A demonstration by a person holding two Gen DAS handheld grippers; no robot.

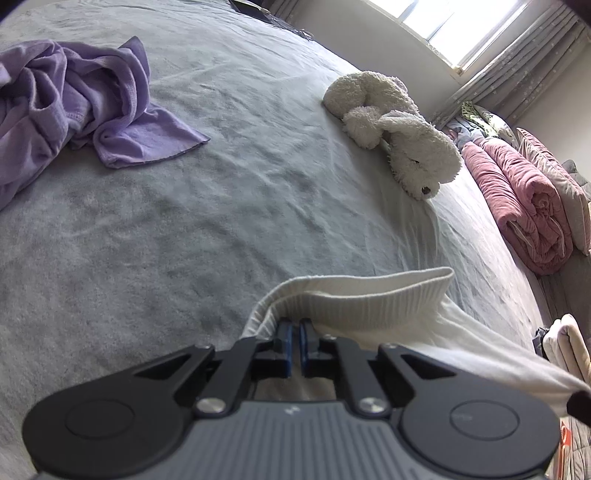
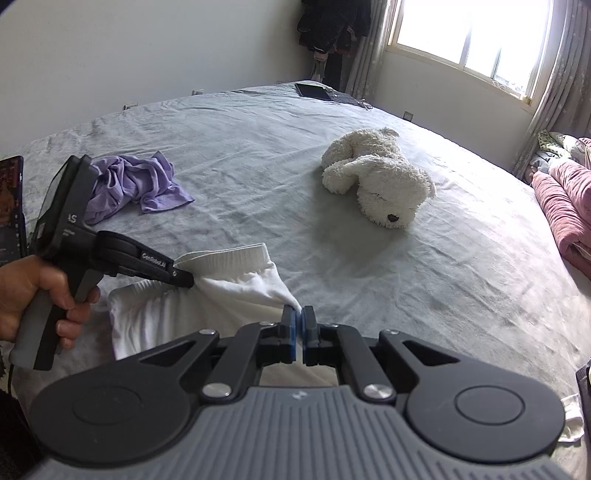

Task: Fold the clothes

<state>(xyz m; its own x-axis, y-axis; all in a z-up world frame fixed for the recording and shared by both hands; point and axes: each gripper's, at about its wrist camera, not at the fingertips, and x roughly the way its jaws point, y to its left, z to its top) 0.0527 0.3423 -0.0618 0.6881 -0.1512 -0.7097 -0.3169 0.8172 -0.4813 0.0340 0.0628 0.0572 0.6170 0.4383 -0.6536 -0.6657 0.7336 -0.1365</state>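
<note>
A white garment (image 2: 207, 295) lies bunched near the front edge of the bed (image 2: 443, 295), on the grey sheet, and both grippers have hold of it. The left gripper (image 1: 295, 328) has its blue pads pressed together on the fabric just under the ribbed band (image 1: 369, 295), which stands up in a curved fold right ahead of the fingers. From the other side I can see the person's hand (image 2: 33, 295) wrapped round that gripper's handle, its black fingers nosing into the cloth beside the band. The right gripper (image 2: 298, 321) is pinched tight on a corner of the same garment, pulling the cloth into a small taut point that rises to the pads, while the rest sags away to the left in gathered folds. So the piece is stretched between the two tools, touching the sheet below. Farther back on the left, a purple garment (image 2: 136, 184) sits in a crumpled heap, well apart from the white one. A white plush dog (image 2: 376, 177) lies on its side toward the right of the bed, nose pointing to the near edge. A rolled pink quilt (image 1: 524, 210) rests along the far right side, below the curtained window (image 2: 472, 33).
</note>
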